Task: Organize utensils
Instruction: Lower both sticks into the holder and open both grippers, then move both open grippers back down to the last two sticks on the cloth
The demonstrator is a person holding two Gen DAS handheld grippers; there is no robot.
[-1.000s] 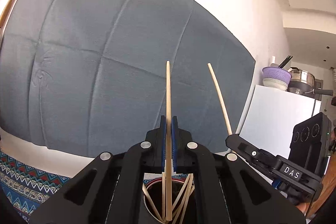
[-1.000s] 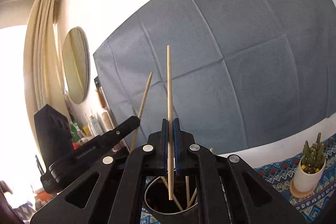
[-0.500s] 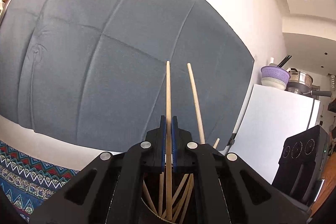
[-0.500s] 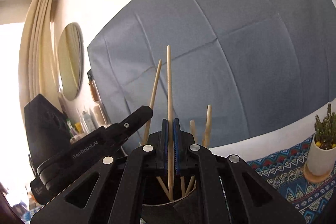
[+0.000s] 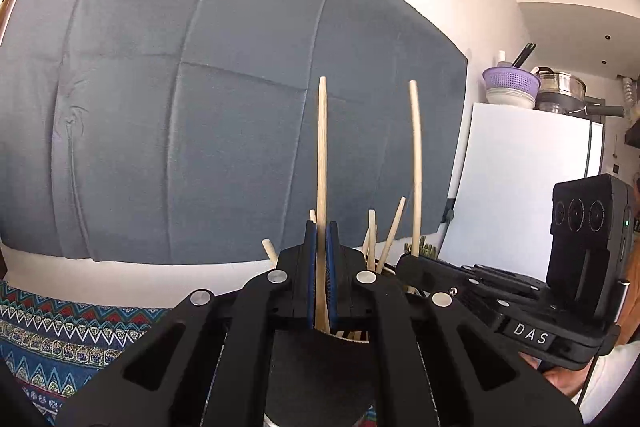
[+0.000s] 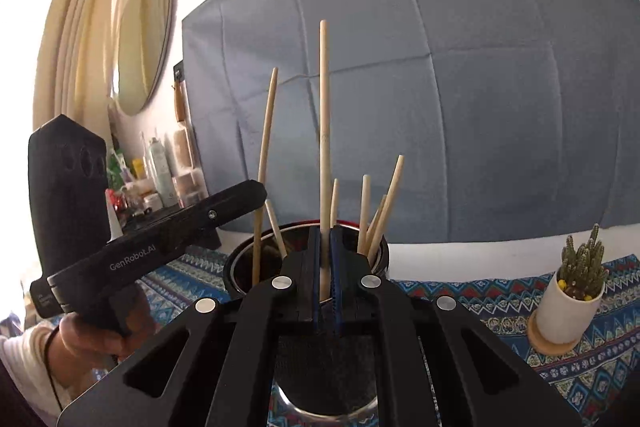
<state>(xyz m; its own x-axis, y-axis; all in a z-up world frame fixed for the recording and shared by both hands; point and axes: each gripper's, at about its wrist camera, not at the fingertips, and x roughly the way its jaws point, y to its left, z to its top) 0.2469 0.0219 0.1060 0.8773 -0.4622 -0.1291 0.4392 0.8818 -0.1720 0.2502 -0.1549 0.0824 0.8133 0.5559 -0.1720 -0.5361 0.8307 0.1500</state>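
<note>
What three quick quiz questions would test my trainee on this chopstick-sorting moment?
1. True or false: each gripper is clamping one chopstick.
2. Where do the loose chopsticks stand? A) plant pot B) round holder C) flat on the cloth
3. Which object sits at the right in the right wrist view?

Key:
1. True: left gripper and right gripper each hold one.
2. B, the holder.
3. The potted cactus.

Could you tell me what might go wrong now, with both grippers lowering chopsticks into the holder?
The left gripper and right gripper sit close over one holder, so they could collide. Each grips its chopstick low, so a long free end might tilt. The loose chopsticks leaning inside could block entry.
</note>
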